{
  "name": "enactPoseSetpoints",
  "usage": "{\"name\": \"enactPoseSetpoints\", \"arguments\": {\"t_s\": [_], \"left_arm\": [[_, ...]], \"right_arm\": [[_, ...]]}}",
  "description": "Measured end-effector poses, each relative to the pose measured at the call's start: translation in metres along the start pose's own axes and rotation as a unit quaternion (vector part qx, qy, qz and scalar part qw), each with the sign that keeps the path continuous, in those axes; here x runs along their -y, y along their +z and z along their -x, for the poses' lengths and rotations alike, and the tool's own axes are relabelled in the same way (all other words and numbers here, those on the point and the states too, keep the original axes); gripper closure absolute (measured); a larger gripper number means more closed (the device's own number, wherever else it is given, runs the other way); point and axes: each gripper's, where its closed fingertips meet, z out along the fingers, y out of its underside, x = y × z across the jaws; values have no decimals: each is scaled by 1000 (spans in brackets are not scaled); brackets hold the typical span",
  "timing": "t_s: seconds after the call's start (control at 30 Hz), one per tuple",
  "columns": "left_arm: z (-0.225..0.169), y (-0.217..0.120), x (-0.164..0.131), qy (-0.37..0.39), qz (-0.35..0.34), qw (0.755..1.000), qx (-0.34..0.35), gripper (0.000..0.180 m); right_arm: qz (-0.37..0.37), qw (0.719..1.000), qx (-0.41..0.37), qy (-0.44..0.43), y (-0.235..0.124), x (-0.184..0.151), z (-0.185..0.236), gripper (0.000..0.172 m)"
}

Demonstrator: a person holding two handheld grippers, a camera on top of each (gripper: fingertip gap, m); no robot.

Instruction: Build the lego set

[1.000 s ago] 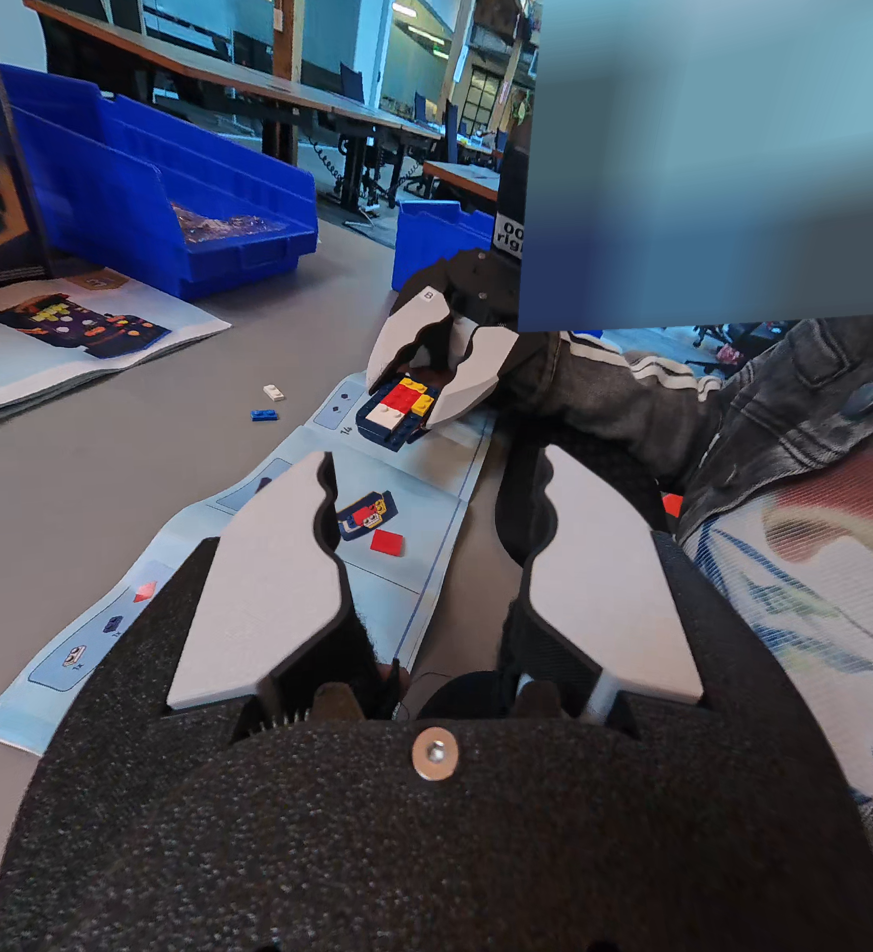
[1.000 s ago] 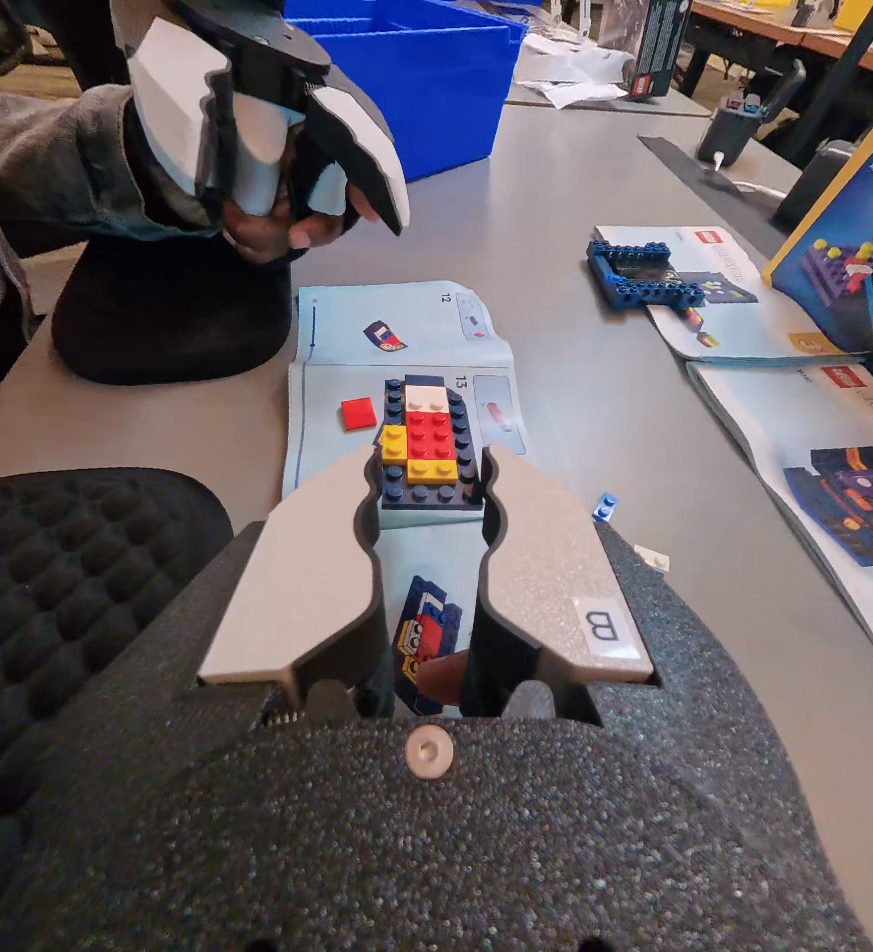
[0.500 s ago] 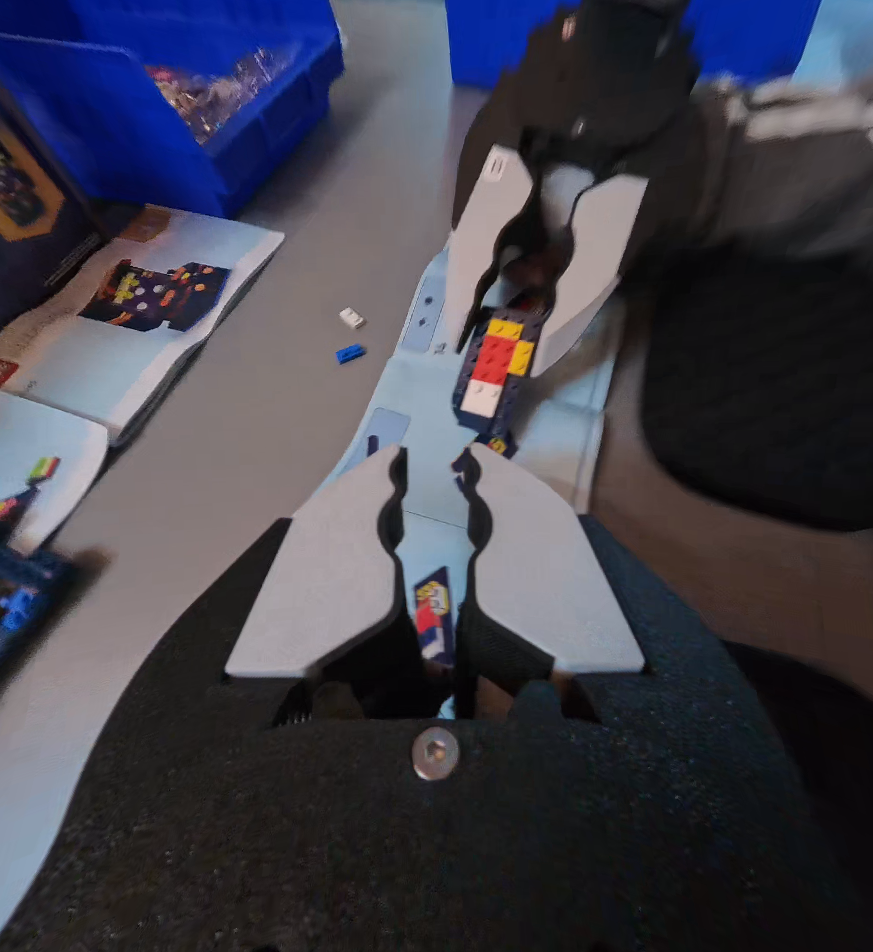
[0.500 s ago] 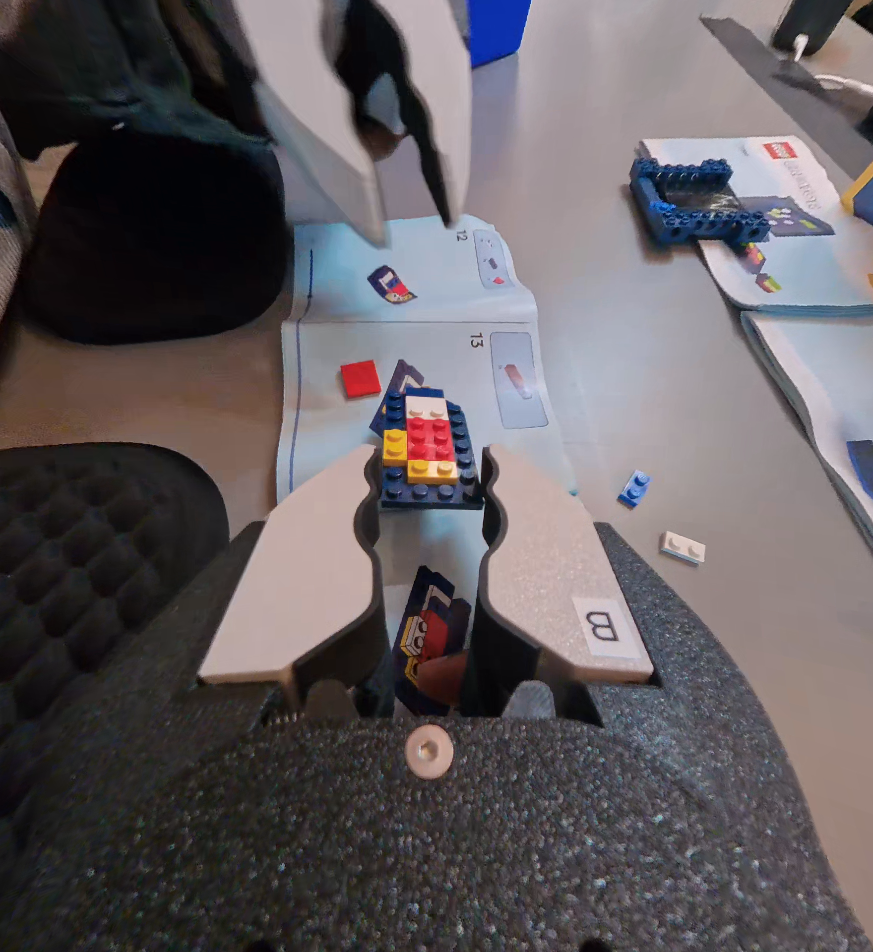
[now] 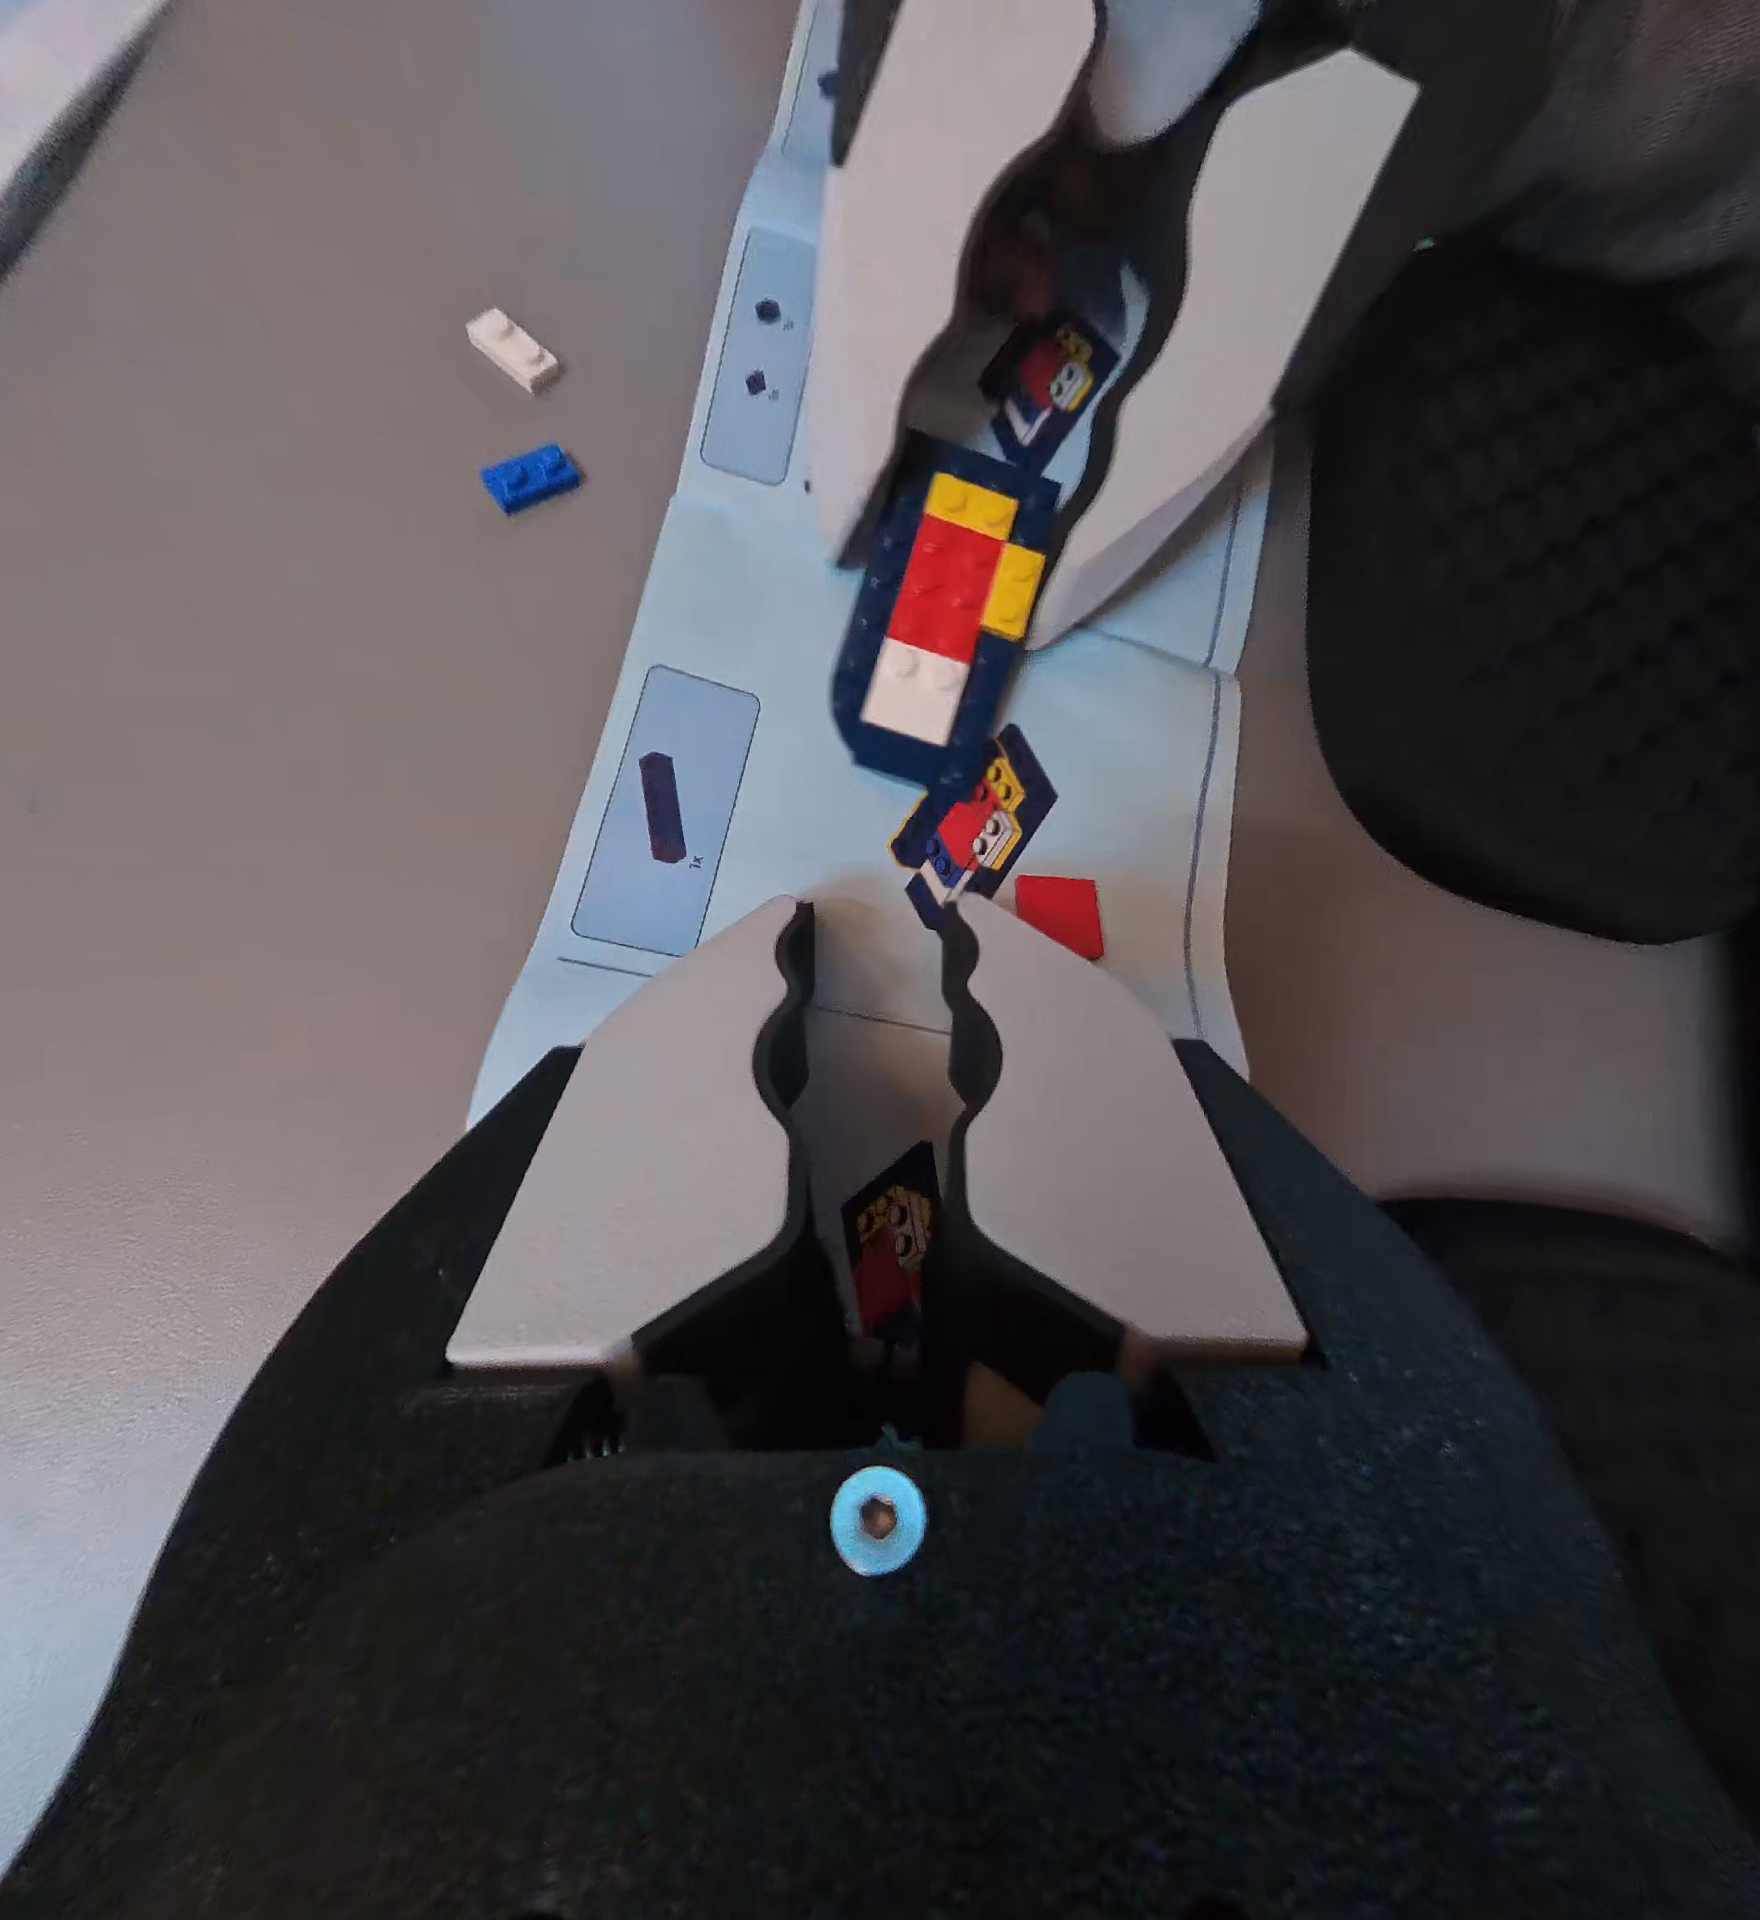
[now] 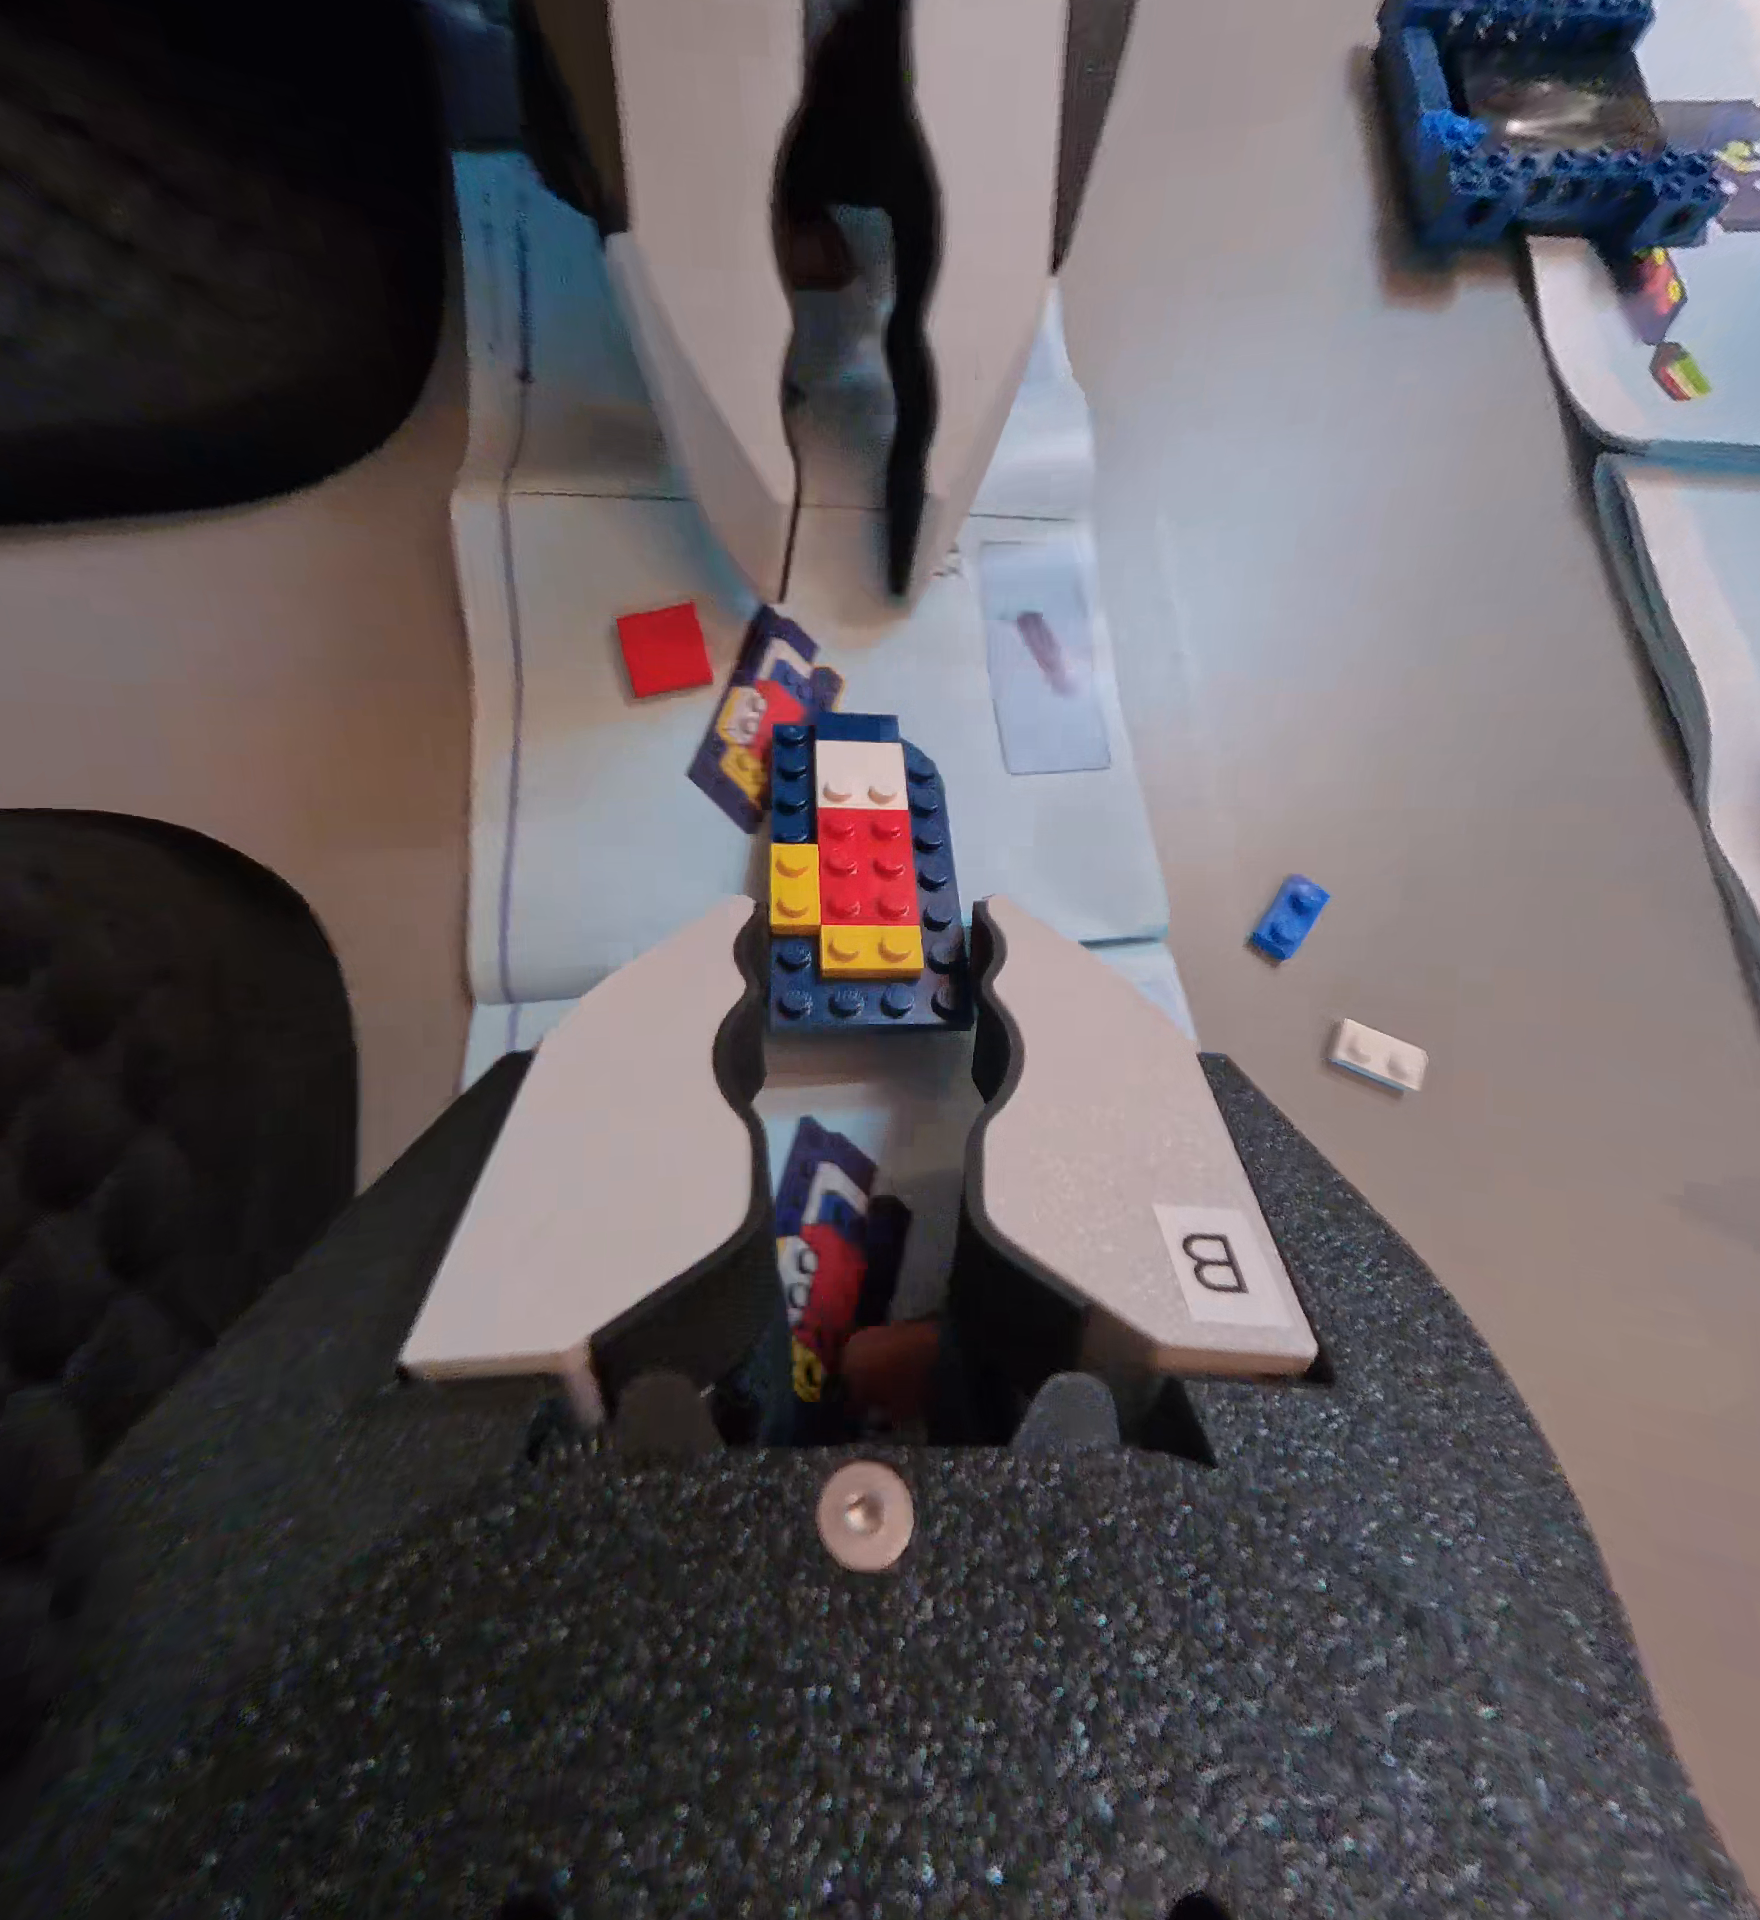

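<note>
Right gripper [image 6: 865, 971] has its two grey fingers clamped on the near end of a flat dark-blue brick plate topped with red, yellow and white bricks [image 6: 860, 883], black pads pressed against both long sides. That assembly sits over the open pale-blue instruction booklet [image 6: 595, 831] spread on the grey table [image 6: 1375, 623], out toward the middle of the booklet's page.

Left gripper [image 5: 876, 920] comes in from the opposite end, jaws narrowed to a slim gap with only bare page showing between the fingertips; nothing gripped there. Its tips hover just short of the far end of the assembly [image 5: 943, 613], and a small flat red square tile [image 5: 1061, 914] lies on the page just beside the right-hand fingertip [image 5: 1001, 935]. In the right wrist view that tile [image 6: 663, 646] sits near the booklet's left margin line.

Off the booklet, on bare table, a small blue two-stud plate [image 6: 1289, 914] and a small white two-stud plate [image 6: 1377, 1054] lie close to each other, well apart from both grippers. Toward the far right corner of the right wrist view a blue brick frame [image 6: 1541, 156] rests on another open booklet [image 6: 1707, 343]. Black dimpled cushions [image 6: 128, 260] lie along the table's left edge.
</note>
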Motion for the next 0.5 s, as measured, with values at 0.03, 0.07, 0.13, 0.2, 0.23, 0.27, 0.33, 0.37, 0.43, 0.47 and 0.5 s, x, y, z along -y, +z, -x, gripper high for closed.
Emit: {"name": "enactPoseSetpoints", "arguments": {"t_s": [0.03,0.07,0.13,0.2,0.23,0.27,0.33,0.37,0.43,0.47,0.5], "left_arm": [[0,0,-1,2,-3,1000,-1,157],[-1,-1,-2,1,-4,1000,-4,158],[-1,-2,-2,-4,-7,1000,-9,159],[-1,-2,-3,-6,-8,1000,-12,159],[-1,-3,-3,-7,-9,1000,-12,159],[0,-4,-3,-8,-11,1000,-10,159],[4,-7,-4,-10,-11,1000,-2,160],[6,-8,-6,-12,-8,1000,2,161],[9,-10,-8,-14,-4,1000,9,164],[9,-10,-9,-11,-2,1000,12,165],[10,-10,-9,-8,-2,1000,16,165]], "right_arm": [[4,1000,-10,0,-1,1,-6,135],[4,1000,-20,4,-1,2,-13,135],[7,999,-30,17,3,3,-23,135],[6,999,-25,22,11,5,-24,135],[-6,1000,-23,19,14,6,-22,135],[-19,999,-23,16,15,7,-22,135],[-24,999,-19,22,13,7,-22,135],[-22,999,-18,24,13,6,-22,135],[-21,999,-24,16,13,5,-22,135],[-21,999,-28,11,13,5,-22,135],[-21,999,-28,10,13,6,-22,135]]}}
